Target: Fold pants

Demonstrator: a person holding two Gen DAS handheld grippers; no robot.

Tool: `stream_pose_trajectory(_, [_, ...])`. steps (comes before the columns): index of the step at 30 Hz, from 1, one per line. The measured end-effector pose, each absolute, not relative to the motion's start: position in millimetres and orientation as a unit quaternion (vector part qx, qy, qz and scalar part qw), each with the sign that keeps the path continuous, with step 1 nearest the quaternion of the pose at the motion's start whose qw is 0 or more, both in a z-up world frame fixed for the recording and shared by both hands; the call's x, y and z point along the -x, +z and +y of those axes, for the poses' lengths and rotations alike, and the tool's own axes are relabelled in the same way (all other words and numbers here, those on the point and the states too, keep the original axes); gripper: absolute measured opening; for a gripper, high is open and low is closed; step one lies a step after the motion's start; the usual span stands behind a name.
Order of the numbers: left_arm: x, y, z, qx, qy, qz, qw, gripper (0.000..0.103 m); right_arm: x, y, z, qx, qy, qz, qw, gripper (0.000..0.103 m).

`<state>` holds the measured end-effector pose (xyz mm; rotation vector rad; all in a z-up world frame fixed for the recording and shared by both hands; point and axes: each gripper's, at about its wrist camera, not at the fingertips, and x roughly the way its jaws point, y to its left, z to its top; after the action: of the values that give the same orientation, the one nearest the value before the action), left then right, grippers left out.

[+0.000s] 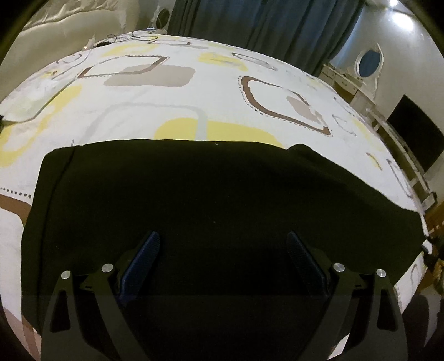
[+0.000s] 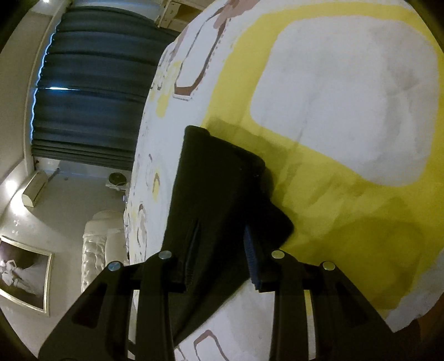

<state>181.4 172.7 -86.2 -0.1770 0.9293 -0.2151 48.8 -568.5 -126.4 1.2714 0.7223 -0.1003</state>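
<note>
Black pants [image 1: 211, 211] spread on the bed [image 1: 166, 105], one end lifted to fold.
Right tongs [image 2: 222, 244] pinch that end; left tongs [image 1: 223, 250] hover spread, grasping nothing.

Light: dim, warm indoor; ceiling lamp [image 1: 395, 4] glares.
Shadows: soft on bedsheet [image 2: 347, 200].
Detail: black pants [image 1: 211, 200] featureless.
Edges: strong fisheye bending, dark corners.

Black pants [image 1: 211, 200]; white bedsheet [image 1: 222, 97], yellow, brown, grey squares; dark blue-grey curtains [image 1: 263, 25].
</note>
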Motion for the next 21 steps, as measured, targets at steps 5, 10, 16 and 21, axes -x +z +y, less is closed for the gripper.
stream_pose_trajectory(5, [-180,-87,170,0.073,-0.099,0.443,0.888,0.092,-44,-119,-571,-0.565,-0.046,0.331,0.754,0.008])
stream_pose_trajectory(10, [-181,-86,177,0.088,-0.106,0.444,0.885,0.092,-30,-104,-565,-0.558,-0.041,0.314,0.767,0.007])
stream_pose_trajectory(16, [-181,-85,186,0.099,-0.110,0.442,0.885,0.092,-25,-127,-567,-0.562,-0.065,0.338,0.752,0.007])
stream_pose_trajectory(21, [-181,-87,185,0.062,-0.107,0.447,0.886,0.092,-26,-131,-567,-0.562,-0.067,0.335,0.753,0.008])
